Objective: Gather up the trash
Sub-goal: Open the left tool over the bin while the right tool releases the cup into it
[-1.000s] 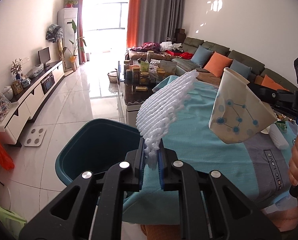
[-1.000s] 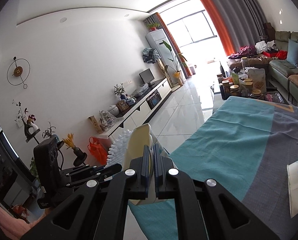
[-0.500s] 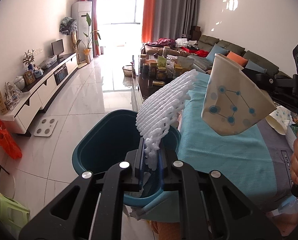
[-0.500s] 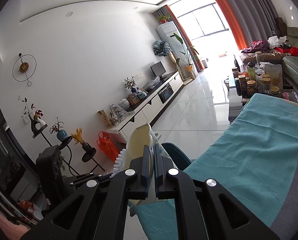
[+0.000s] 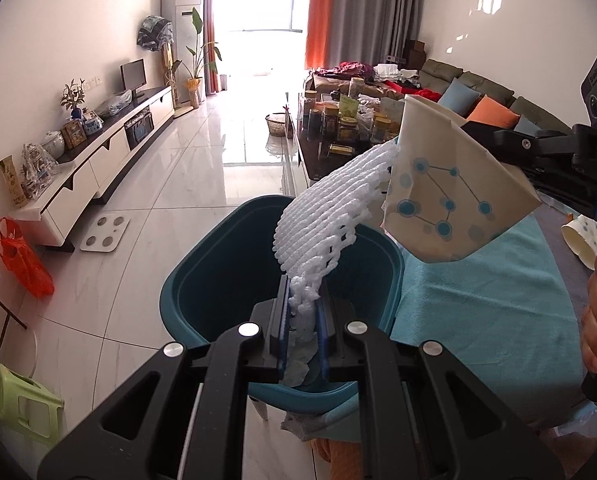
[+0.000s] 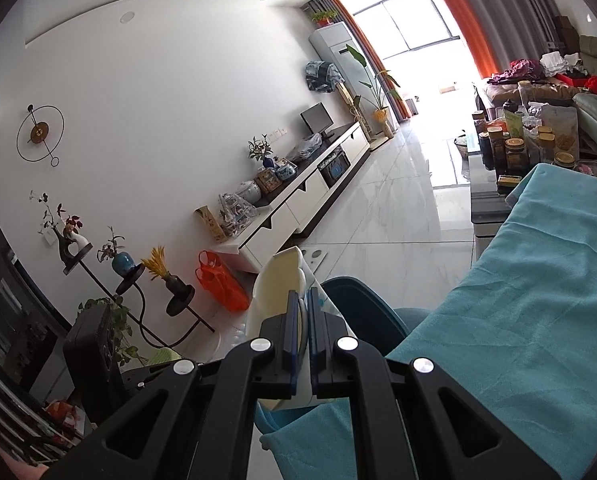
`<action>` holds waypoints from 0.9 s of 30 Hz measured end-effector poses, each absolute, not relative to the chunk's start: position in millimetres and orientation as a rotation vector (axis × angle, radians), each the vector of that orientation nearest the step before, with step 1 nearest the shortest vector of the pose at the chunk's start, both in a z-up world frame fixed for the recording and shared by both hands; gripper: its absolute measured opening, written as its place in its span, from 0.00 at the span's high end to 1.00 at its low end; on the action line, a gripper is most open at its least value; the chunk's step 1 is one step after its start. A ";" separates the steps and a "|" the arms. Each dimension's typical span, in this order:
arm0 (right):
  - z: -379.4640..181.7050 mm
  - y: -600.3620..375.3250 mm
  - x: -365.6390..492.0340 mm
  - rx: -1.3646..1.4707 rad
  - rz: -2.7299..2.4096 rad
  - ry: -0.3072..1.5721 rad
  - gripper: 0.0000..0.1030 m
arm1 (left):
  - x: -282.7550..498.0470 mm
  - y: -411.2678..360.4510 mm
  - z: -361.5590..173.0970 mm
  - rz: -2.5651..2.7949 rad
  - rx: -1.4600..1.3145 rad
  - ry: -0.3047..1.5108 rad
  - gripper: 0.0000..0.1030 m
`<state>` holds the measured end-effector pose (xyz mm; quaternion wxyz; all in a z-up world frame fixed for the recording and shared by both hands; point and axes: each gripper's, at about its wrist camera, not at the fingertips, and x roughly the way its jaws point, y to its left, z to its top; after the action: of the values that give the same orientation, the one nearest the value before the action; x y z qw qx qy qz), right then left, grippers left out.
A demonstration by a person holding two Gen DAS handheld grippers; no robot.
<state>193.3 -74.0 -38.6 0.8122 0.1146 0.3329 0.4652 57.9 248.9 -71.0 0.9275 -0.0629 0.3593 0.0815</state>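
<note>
My left gripper is shut on a white foam net sleeve and holds it over the open teal bin. My right gripper is shut on a flattened paper cup, cream with blue dots and lines; the cup also shows in the left wrist view, above the bin's right rim. The bin shows in the right wrist view just past the cup. Crumpled scraps lie in the bin's bottom.
The bin stands on the tiled floor against a table covered in teal cloth. Another paper cup lies on the cloth at right. A coffee table with jars, a TV cabinet, an orange bag and a green stool surround the floor.
Both grippers have moved left, off the table, until the foam sleeve and the paper cup hang over the bin. Both stay shut on their items.
</note>
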 end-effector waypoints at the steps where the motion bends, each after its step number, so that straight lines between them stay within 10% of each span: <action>1: -39.8 -70.6 194.5 0.244 0.993 0.716 0.97 | 60.0 250.3 -73.1 0.170 -0.133 0.742 0.88; 20: -80.3 -20.4 213.3 0.177 0.928 0.866 0.94 | 105.7 268.3 -114.7 0.225 -0.188 0.833 0.86; 27: -77.0 -26.1 209.8 0.181 0.928 0.861 0.92 | 116.1 277.7 -126.1 0.242 -0.193 0.847 0.68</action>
<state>209.8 -26.1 -77.0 0.8024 0.0845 0.4017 0.4332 116.1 277.8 -126.1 0.9000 -0.0930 0.4095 0.1171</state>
